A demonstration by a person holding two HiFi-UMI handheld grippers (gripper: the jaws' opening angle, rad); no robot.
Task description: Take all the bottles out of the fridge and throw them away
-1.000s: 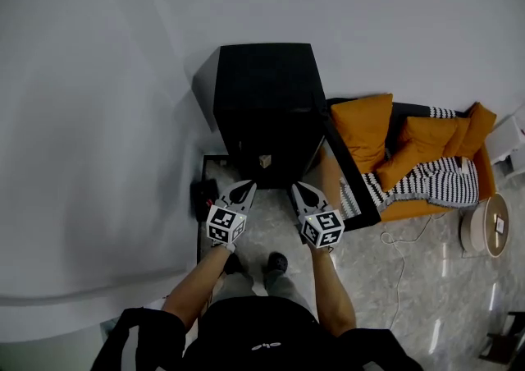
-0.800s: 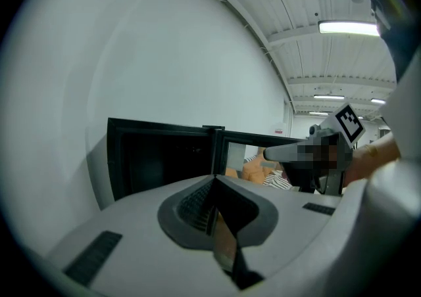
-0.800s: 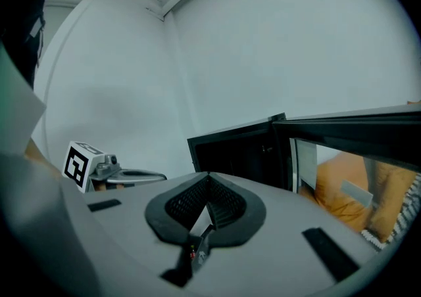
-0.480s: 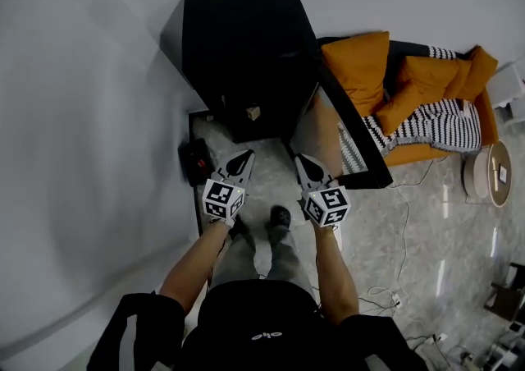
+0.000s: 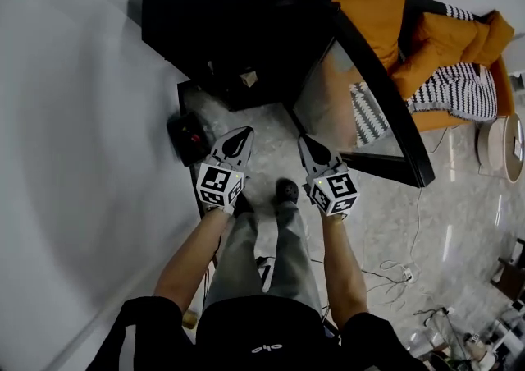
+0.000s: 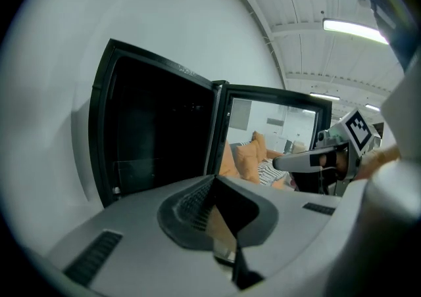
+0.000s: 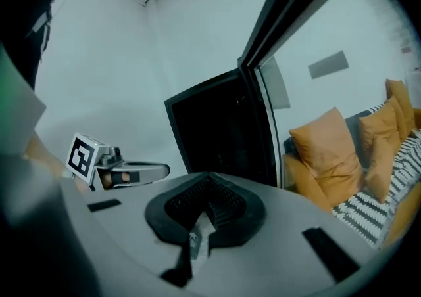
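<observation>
The left gripper [image 5: 236,138] and right gripper [image 5: 309,146] sit mid-frame, jaws together, empty; the black fridge [image 5: 230,8] fills the upper centre, its glass door [image 5: 361,98] standing open rightward; a small pale thing [image 5: 248,79] low inside may be a bottle.

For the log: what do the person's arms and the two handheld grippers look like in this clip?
Both the left gripper and right gripper are pale grey, tapering to dark ribbed pads, each carrying a white cube with black square markers. The person wears a black short-sleeved top; forearms bare.
</observation>
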